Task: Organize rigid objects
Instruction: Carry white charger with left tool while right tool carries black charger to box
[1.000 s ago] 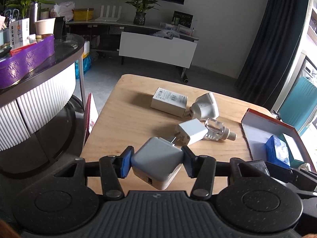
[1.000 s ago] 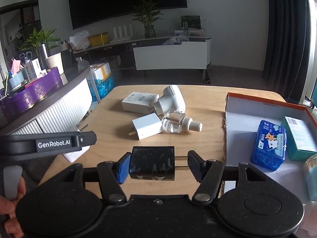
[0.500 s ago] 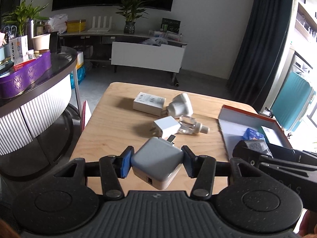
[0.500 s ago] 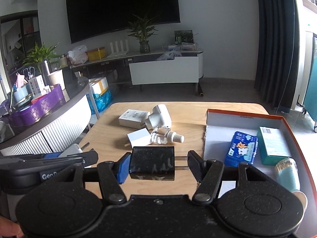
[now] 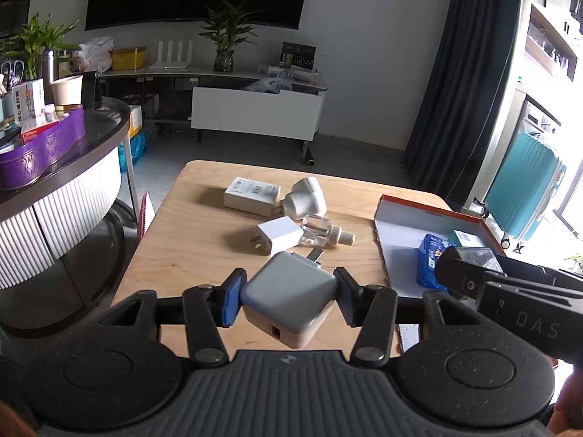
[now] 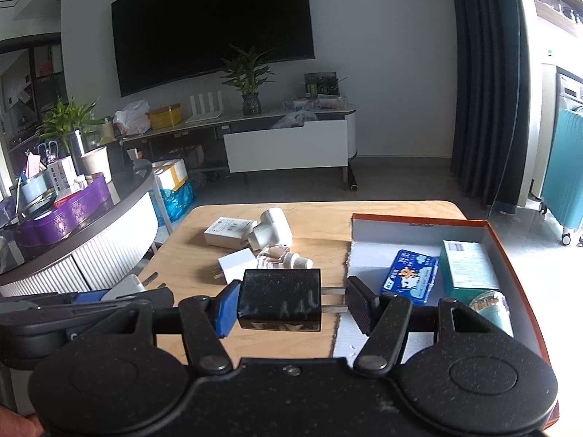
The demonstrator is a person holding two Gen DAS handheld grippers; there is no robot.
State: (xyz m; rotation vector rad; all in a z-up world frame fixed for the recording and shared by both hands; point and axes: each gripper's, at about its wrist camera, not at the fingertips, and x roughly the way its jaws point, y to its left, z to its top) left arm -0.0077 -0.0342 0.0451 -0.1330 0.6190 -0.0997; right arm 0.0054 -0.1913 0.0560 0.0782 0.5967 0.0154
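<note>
Wooden worktop (image 5: pixel 204 255) in a living room, dark screen on the far wall. Left gripper (image 5: pixel 288 300) pinches a white charger cube (image 5: pixel 289 300) by two opposite flat sides, tilted, its folded prongs pointing away toward the worktop; it hangs clear above the near edge. Right gripper (image 6: pixel 289 300) is clamped on a black charger (image 6: pixel 280 298), one pad on the flat back face, the other against the tips of its two prongs, so the hold runs end to end; it hangs above the gap between worktop and the orange-rimmed box (image 6: pixel 517 251). Both chargers look like hard, smooth plastic, light, stiff; judged unlikely to deform, but slick faces could slip if tilted further. The prong-tip hold on the black one seems the less secure: small contact, could pivot. Flat body sides would be the better place to take it. Outward: loose on the worktop lie a small white plug adapter (image 5: pixel 277 235), touching a clear glass bottle (image 5: pixel 320 233) lying on its side, likely fragile and prone to roll; behind them a flat white power brick (image 5: pixel 251 196) just beside a rounded white plug (image 5: pixel 306 200). Inside the box: a blue packet (image 6: pixel 410 276), a teal carton (image 6: pixel 468 264), and a round-topped item at the near end, partly hidden. Judged step: carrying both chargers toward the box for sorting.
</note>
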